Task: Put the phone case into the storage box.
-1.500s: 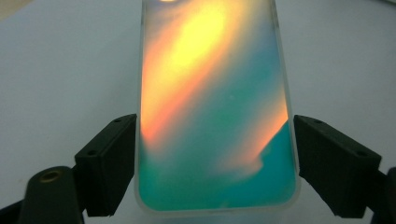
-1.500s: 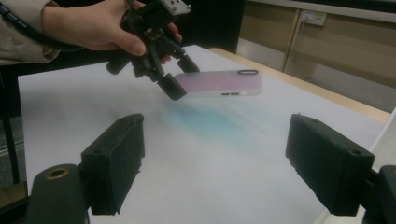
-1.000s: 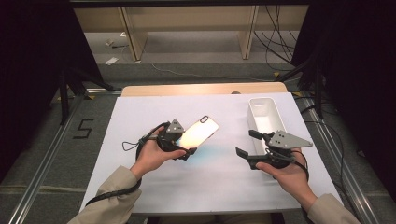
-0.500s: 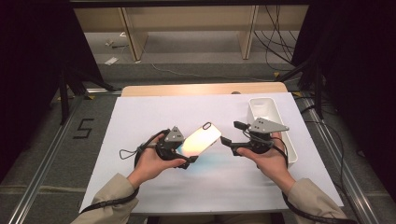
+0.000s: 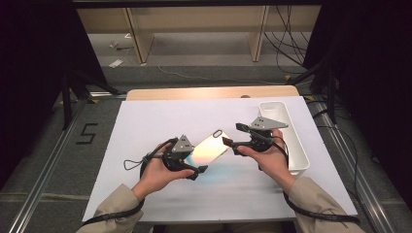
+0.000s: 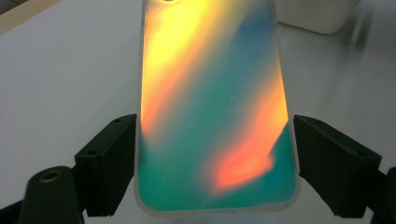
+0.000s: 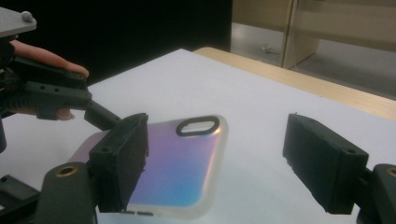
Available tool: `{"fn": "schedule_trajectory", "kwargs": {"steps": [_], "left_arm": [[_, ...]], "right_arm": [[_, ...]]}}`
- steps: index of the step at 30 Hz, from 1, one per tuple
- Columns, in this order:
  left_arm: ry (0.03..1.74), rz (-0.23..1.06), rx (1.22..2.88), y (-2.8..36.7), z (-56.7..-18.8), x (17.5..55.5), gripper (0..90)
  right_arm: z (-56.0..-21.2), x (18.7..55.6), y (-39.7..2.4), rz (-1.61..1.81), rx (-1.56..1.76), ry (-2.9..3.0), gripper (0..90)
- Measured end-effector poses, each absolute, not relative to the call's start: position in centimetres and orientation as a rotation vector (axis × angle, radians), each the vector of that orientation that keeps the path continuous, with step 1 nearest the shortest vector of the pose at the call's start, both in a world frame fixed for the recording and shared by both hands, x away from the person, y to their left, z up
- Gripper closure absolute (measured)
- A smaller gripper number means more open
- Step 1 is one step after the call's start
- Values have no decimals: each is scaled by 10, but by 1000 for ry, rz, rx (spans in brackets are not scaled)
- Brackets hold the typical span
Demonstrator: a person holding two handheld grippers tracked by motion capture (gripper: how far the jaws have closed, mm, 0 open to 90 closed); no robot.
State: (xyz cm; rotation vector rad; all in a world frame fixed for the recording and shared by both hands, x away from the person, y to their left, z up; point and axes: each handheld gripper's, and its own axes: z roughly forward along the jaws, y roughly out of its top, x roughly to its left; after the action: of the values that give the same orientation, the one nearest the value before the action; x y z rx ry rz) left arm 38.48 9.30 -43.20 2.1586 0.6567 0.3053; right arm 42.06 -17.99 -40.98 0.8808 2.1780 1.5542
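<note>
An iridescent phone case (image 5: 210, 148) with a clear rim hangs tilted above the white table sheet. My left gripper (image 5: 197, 159) is shut on its lower end, and in the left gripper view both black pads (image 6: 114, 163) press the long sides of the case (image 6: 210, 116). My right gripper (image 5: 234, 135) stands open at the case's far end with the camera cutout. In the right gripper view the case (image 7: 182, 168) lies partly behind the left jaw of the right gripper (image 7: 217, 135), with no pad touching it. Beyond the case there, the left gripper (image 7: 51, 93) and a fingertip show.
A white rectangular tray (image 5: 296, 155) stands at the table's right side, just behind the right hand. The white sheet (image 5: 145, 121) covers the table up to a wooden strip (image 5: 209, 92) at the back. Metal rails and dark floor flank the table.
The right hand has moved left, away from the tray, until its open jaws reach the case's far end. The left hand has shifted slightly with the case still held.
</note>
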Motion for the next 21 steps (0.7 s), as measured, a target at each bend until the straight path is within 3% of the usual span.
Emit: {"fn": "schedule_trajectory", "kwargs": {"steps": [21], "left_arm": [[625,328,2147,90,-430,380,170]], "right_arm": [[-421,438,-155,1587,931,2246,286]]}}
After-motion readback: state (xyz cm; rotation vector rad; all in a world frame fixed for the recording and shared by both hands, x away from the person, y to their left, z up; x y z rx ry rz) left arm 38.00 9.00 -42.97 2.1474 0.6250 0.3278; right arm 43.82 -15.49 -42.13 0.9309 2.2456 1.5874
